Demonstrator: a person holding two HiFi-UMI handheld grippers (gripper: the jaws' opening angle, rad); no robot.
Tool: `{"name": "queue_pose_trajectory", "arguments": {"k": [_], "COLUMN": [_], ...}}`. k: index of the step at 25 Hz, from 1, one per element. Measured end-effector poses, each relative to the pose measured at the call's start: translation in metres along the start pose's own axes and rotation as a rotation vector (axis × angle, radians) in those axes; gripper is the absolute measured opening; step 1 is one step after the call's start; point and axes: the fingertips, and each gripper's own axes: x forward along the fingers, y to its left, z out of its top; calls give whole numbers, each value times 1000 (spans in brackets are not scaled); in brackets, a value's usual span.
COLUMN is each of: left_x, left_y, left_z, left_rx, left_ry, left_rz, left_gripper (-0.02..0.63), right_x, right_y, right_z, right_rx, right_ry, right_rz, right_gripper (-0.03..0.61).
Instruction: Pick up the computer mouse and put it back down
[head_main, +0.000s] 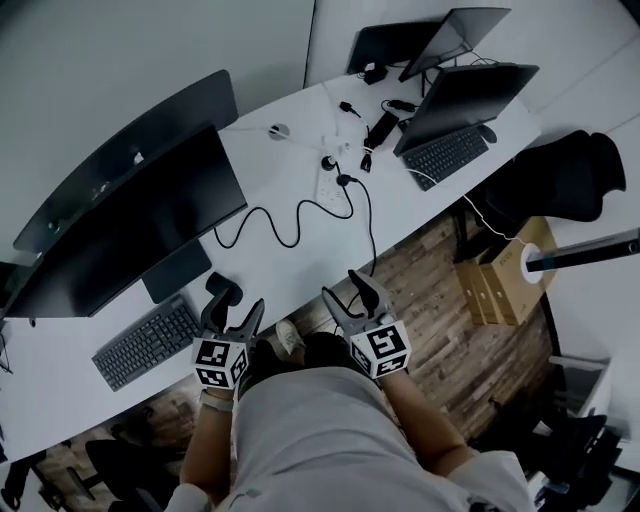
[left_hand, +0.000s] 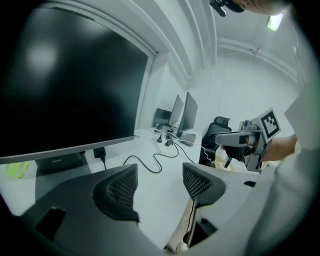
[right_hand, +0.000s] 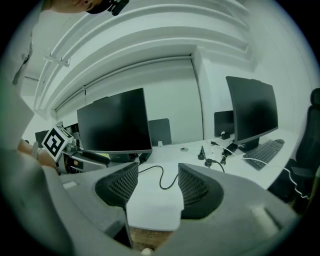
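A small dark mouse (head_main: 487, 132) lies at the right end of the far keyboard (head_main: 445, 155). My left gripper (head_main: 235, 305) hangs open over the desk's front edge, right of the near keyboard (head_main: 150, 343), with nothing between its fingers (left_hand: 120, 190). A dark rounded shape at its left tip cannot be told from the finger. My right gripper (head_main: 350, 295) is open and empty too, held just off the desk (head_main: 280, 260) edge. In the right gripper view the right gripper (right_hand: 157, 185) frames bare desk top and a black cable (right_hand: 162, 177). In the left gripper view the left gripper (left_hand: 160, 187) points along the desk.
A large monitor (head_main: 130, 220) stands at the left, with further monitors (head_main: 465, 85) at the far end. A black cable (head_main: 300, 215) loops from a power strip (head_main: 330, 180). An office chair (head_main: 560, 180) and a cardboard box (head_main: 505, 265) stand on the wooden floor.
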Motion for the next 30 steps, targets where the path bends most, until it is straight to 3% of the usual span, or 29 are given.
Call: {"name": "queue_pose_trajectory", "arguments": {"k": [8, 16, 30], "left_x": [-31, -43, -21], "left_y": [38, 61, 80], "left_z": [-20, -48, -84], "left_rx": [-118, -277, -511], "left_ry": [-9, -21, -54], "left_rz": [176, 385, 616], "left_gripper": [278, 278, 279], "right_x": [49, 92, 143], "right_y": [22, 42, 46], "right_z": [16, 22, 2], "right_rx": [-71, -178, -314], "right_ry": [66, 148, 293], "right_rz": [147, 351, 568], "right_gripper": [249, 249, 249]}}
